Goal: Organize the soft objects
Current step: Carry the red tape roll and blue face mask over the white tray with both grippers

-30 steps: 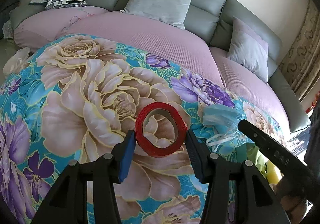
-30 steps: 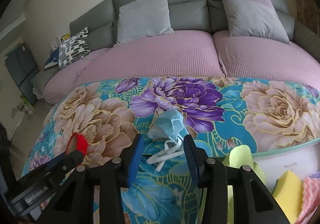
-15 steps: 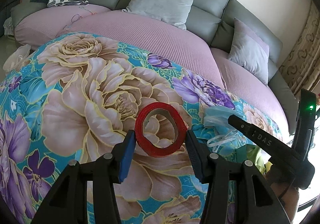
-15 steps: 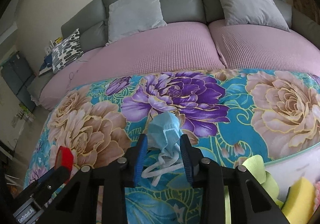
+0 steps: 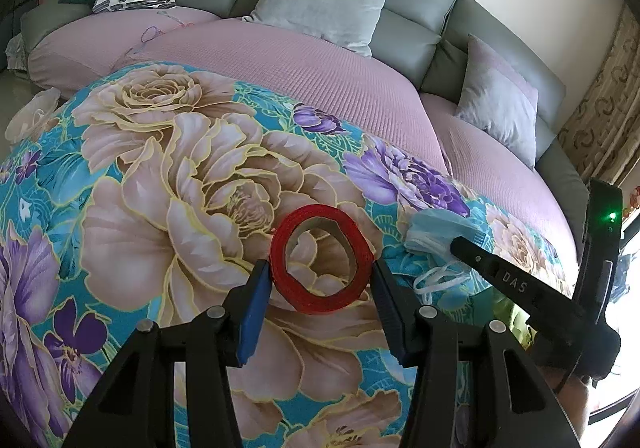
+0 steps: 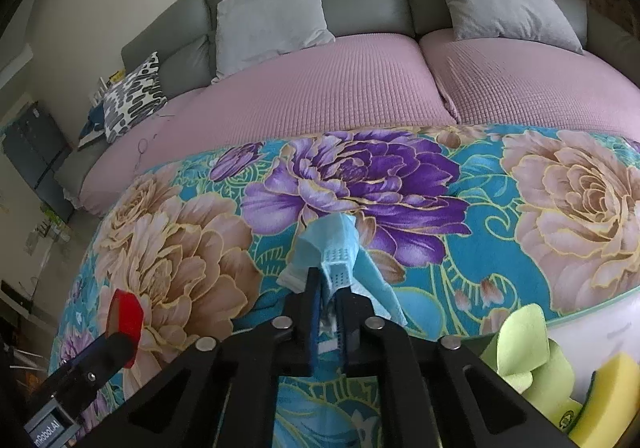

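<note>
The right gripper (image 6: 329,294) pinches the blue face mask (image 6: 334,248) over the floral blanket (image 6: 540,207), while the left gripper (image 5: 320,288) stands wide around the red tape roll (image 5: 320,260), not gripping it

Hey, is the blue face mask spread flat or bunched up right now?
Bunched up: the face mask stands crumpled into a peak, pinched between the shut right gripper.

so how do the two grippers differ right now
The left gripper is open, its jaws either side of the red tape roll; the right gripper is shut on the blue face mask. The tape roll lies flat on the floral cloth, while the mask is bunched. Both grippers are over that cloth.
</note>
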### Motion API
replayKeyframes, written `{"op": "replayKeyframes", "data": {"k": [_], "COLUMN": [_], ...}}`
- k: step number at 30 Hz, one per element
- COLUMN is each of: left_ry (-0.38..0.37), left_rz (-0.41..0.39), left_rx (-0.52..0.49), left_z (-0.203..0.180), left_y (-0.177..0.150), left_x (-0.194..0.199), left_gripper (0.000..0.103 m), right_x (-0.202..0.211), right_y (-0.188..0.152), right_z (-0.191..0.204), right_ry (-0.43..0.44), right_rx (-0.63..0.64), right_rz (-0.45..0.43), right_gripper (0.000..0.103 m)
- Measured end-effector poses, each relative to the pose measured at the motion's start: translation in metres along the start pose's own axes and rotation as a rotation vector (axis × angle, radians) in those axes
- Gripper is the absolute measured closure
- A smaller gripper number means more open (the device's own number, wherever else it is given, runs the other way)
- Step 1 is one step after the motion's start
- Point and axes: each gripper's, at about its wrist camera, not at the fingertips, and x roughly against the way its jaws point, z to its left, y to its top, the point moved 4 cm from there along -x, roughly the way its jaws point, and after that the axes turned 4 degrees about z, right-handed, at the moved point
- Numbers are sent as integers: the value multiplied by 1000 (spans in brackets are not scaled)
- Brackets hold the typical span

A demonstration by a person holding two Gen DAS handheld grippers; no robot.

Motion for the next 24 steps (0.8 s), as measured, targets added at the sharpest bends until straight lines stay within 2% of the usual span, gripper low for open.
{"op": "replayKeyframes", "data": {"k": [6, 18, 24], "left_ry": [-3, -21, -58], "left_rz": [0, -35, -77], "left_rx": [-17, -110, -159], "left_z": [-7, -42, -63], "left_y": [-1, -10, -14], "left_x": [1, 22, 45], "left_gripper": [51, 51, 51], "right_x": [26, 122, 174], "right_y": [-8, -45, -65], "right_z": [3, 9, 1], "right_ry": [26, 69, 66], "right_rx": [7, 21, 11], "right_rz": [-45, -193, -277], "right_gripper": [97, 97, 97]}}
